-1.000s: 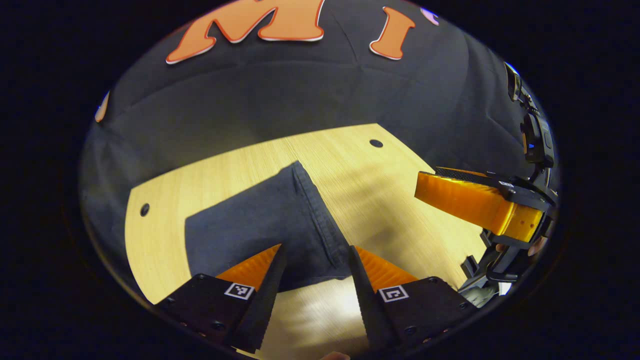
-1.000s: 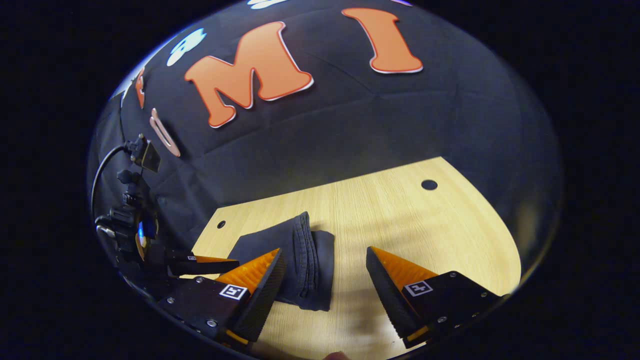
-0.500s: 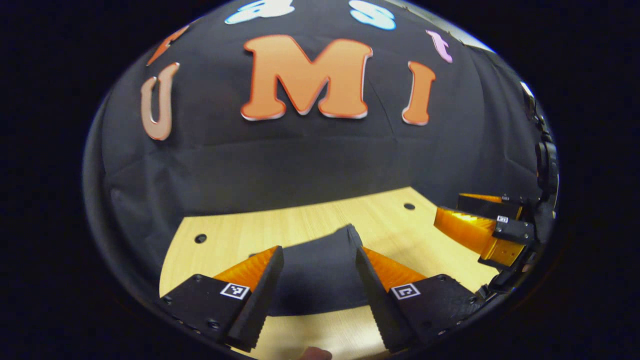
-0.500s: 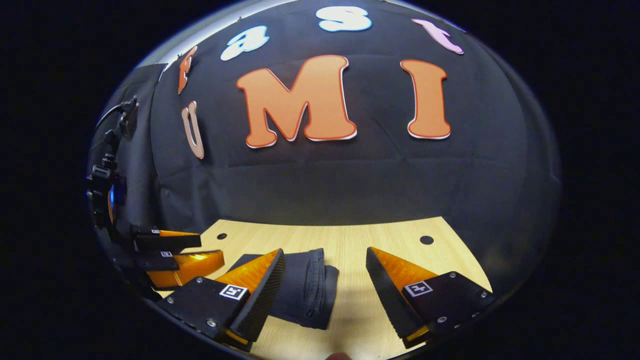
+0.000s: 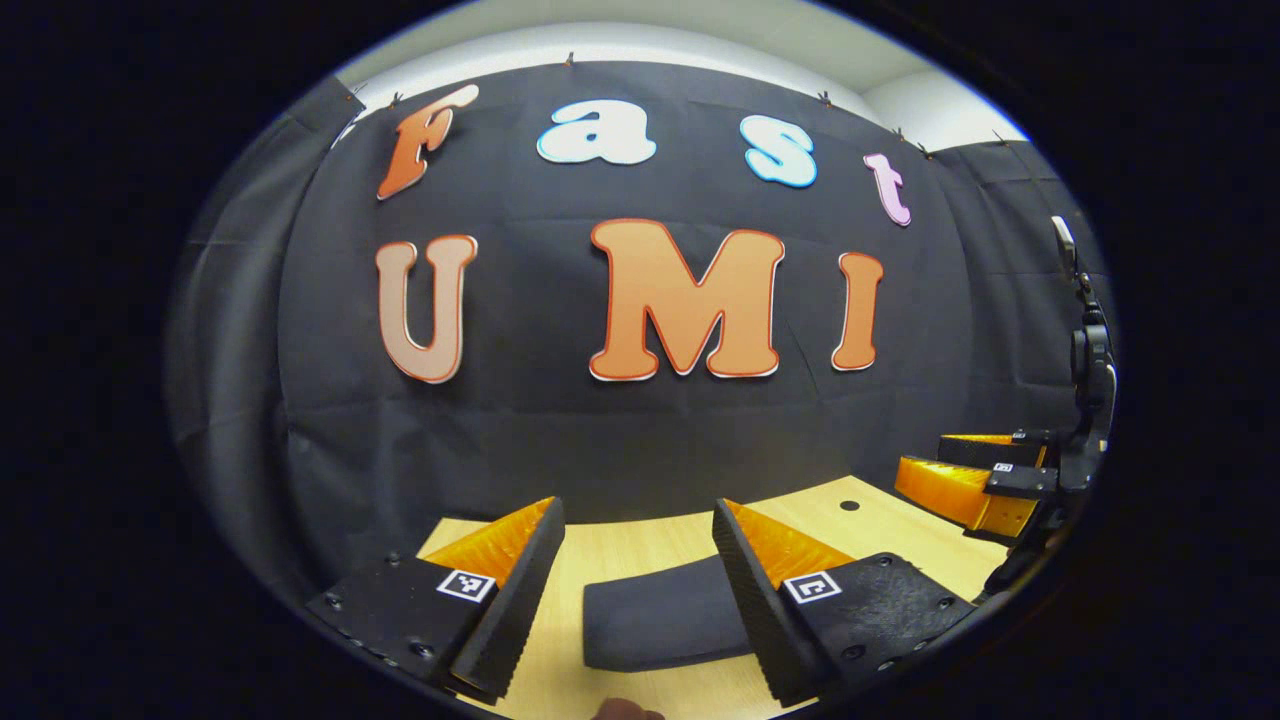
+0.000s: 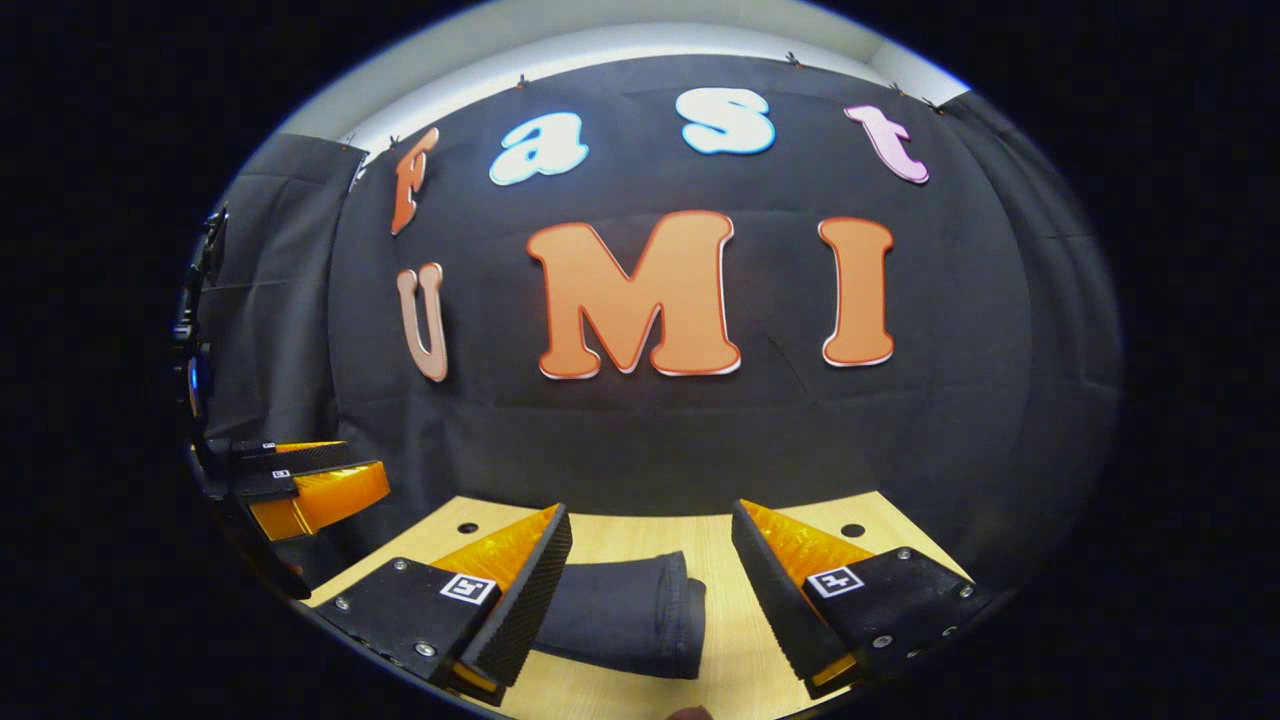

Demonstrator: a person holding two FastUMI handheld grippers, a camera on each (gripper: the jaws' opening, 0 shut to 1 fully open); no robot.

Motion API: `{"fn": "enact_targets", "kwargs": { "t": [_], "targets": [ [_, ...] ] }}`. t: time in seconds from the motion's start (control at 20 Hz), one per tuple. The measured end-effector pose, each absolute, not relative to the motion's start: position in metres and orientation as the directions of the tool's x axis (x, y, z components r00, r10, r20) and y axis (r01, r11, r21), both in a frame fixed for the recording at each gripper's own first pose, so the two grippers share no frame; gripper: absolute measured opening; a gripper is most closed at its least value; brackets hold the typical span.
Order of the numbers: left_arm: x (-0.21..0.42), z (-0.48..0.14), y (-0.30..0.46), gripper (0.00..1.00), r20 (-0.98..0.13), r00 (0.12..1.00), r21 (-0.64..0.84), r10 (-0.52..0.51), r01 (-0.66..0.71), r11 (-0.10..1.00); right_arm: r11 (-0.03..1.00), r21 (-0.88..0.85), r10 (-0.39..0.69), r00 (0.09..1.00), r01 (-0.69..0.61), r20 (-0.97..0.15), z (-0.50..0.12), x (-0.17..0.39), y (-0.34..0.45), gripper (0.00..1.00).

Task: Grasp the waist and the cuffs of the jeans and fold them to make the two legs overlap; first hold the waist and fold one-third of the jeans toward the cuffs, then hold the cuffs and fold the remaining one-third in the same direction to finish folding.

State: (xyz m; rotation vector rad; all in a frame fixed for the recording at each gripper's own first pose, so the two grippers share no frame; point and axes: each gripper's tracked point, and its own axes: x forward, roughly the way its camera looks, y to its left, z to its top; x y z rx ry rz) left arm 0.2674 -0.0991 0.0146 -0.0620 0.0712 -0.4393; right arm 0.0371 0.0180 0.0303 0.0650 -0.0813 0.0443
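The left gripper (image 5: 637, 560) has two wedge-shaped fingers with toothed, serrated inner faces, each set on a flat black block fastened with small screws. A square black-and-white marker sits on top of each block. The right gripper (image 6: 650, 565) is built alike, with the same markers and screws. At the far left of the right gripper view, the left gripper's dark housing carries a small blue light, perhaps an indicator.

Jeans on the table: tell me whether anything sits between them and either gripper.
Nothing visible does. The folded jeans lie on the bare table ahead of the open right gripper and the open left gripper, neither touching them.
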Motion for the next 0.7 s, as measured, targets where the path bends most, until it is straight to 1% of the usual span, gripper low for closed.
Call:
{"fn": "enact_targets", "kwargs": {
  "t": [0.05,0.1,0.15,0.25,0.3,0.35,0.4,0.45,0.5,0.6,0.7],
  "targets": [
    [0.267,0.015,-0.093,0.89,-0.056,0.908,-0.073,-0.415,0.411,0.909,0.998,0.052,0.04,0.993,-0.045,0.109,0.037,0.032,0.021,0.97],
    [0.266,0.016,-0.086,0.89,-0.04,0.915,-0.074,-0.401,0.397,0.915,0.999,0.039,0.032,0.991,-0.038,0.133,0.043,0.027,0.023,1.0],
    [0.264,0.019,-0.08,0.89,-0.006,0.922,-0.075,-0.387,0.385,0.92,0.999,0.028,0.026,0.987,-0.031,0.157,0.048,0.024,0.025,0.97],
    [0.254,0.031,-0.076,0.89,0.077,0.923,-0.069,-0.377,0.382,0.922,1.0,0.011,0.026,0.981,-0.029,0.192,0.055,0.018,0.03,0.97],
    [0.248,0.033,-0.075,0.88,0.099,0.922,-0.059,-0.375,0.382,0.922,0.999,0.005,0.031,0.979,-0.032,0.202,0.056,0.016,0.032,0.97],
    [0.248,0.03,-0.073,0.89,0.105,0.923,-0.047,-0.369,0.376,0.926,1.0,0.001,0.028,0.978,-0.028,0.208,0.055,0.014,0.033,0.89],
    [0.246,0.024,-0.071,0.88,0.102,0.927,-0.037,-0.36,0.365,0.93,1.0,-0.002,0.028,0.976,-0.028,0.218,0.055,0.011,0.034,1.0],
    [0.244,0.017,-0.069,0.88,0.094,0.931,-0.032,-0.354,0.358,0.933,1.0,-0.006,0.027,0.974,-0.027,0.224,0.056,0.01,0.035,0.97],
    [0.242,0.012,-0.068,0.88,0.085,0.935,-0.031,-0.344,0.348,0.937,1.0,-0.012,0.028,0.974,-0.026,0.225,0.054,0.01,0.034,0.89],
    [0.24,0.003,-0.066,0.89,0.069,0.939,-0.032,-0.337,0.34,0.94,1.0,-0.019,0.026,0.976,-0.022,0.215,0.046,0.007,0.033,1.0],
    [0.24,-0.006,-0.062,0.89,0.057,0.943,-0.026,-0.328,0.329,0.944,1.0,-0.011,0.021,0.98,-0.019,0.196,0.036,0.007,0.03,1.0]
  ]
}}
